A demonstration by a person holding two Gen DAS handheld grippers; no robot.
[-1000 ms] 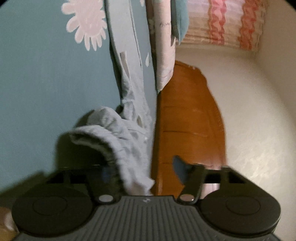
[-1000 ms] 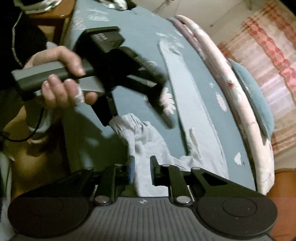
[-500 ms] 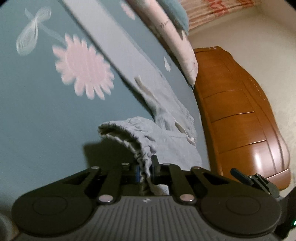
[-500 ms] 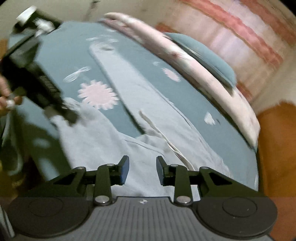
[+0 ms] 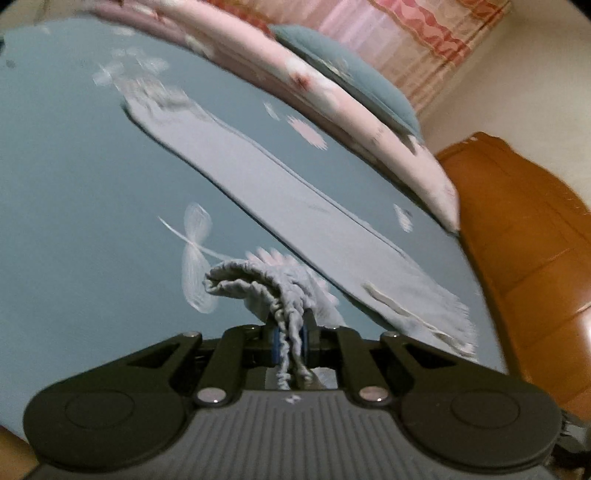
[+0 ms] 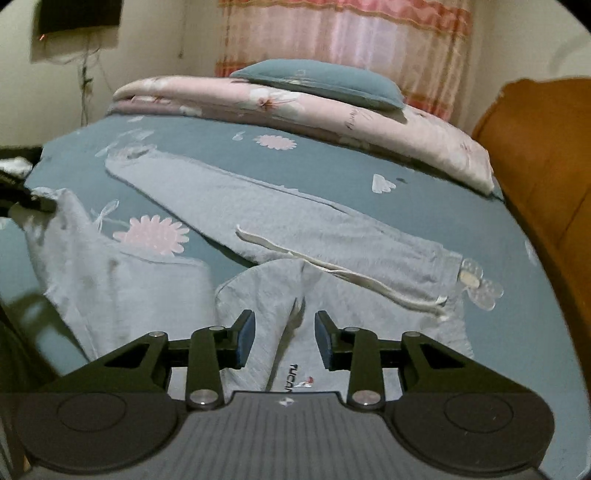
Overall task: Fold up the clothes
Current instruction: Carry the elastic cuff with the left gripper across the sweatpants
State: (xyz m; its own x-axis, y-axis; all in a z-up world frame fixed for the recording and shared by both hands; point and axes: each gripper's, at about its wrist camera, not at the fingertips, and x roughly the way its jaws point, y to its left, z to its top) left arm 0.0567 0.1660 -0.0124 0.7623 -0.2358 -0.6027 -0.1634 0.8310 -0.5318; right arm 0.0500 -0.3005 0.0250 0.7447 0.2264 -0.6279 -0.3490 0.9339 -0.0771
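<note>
Light grey sweatpants [image 6: 280, 218] lie on the teal flowered bed sheet [image 6: 424, 206]. One leg stretches flat towards the far left, with a white drawstring [image 6: 332, 269] across it. My left gripper [image 5: 290, 341] is shut on the ribbed cuff [image 5: 258, 284] of the other leg [image 6: 92, 266] and holds it raised off the sheet at the left. My right gripper [image 6: 284, 339] hovers over the waist part with the printed logo [image 6: 295, 384]. Its jaws are opening, and a fabric crease lies between them without either pad pressing on it.
A folded pink floral quilt [image 6: 295, 107] with a teal pillow [image 6: 321, 81] on top lies along the far side of the bed. A wooden bed board [image 6: 546, 155] stands at the right. A pink striped curtain [image 6: 343, 33] hangs behind.
My left gripper has closed on the cuff and lifted it away from the sheet. My right gripper has let go of the fabric, its jaws have widened, and it has rolled upright.
</note>
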